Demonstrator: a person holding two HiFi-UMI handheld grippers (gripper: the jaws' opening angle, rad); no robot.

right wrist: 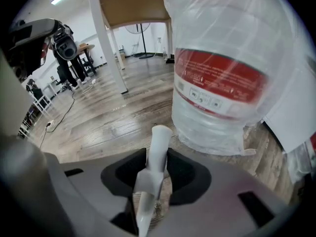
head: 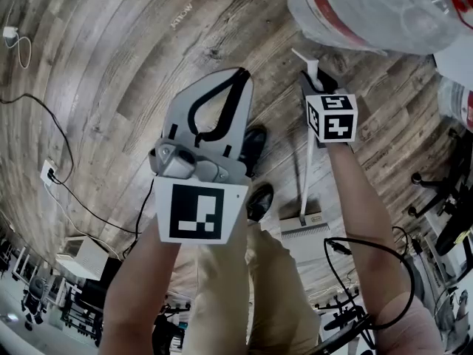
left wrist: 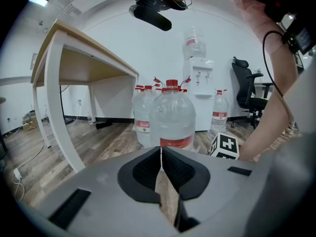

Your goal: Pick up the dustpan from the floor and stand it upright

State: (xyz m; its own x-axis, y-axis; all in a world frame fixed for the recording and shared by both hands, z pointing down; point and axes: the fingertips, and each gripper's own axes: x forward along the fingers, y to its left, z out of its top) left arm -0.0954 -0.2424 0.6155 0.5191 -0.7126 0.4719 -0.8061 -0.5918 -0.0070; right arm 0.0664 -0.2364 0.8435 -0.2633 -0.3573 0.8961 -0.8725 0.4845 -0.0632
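1. The dustpan [head: 304,231] is the long-handled kind in thin white plastic, so it is probably light and stiff. Its smooth handle [head: 305,168] could twist or slip in a narrow pinch.
2. The pan end sits low by the floor [head: 111,87], just beside the person's shoes [head: 259,198]. The handle rises near upright to the right gripper [head: 311,80].
3. The right gripper's fingers are clenched on the top end of the handle. That spot is good for steering, but the weight hangs below, so the pan may swing.
4. The left gripper [head: 240,74] has its fingers pressed together with nothing between them. It is held apart from the dustpan.
5. The right gripper view confirms the grip: the handle tip pokes out past the dark pads [right wrist: 187,179]. A big water bottle [right wrist: 222,68] stands close ahead, and the pan is not in this view.
6. Only the head view shows the pan and the handle's full length. I can't tell whether the pan touches the floor.
7. The left gripper view shows the closed tips, more bottles and a table [left wrist: 89,46], but no dustpan.
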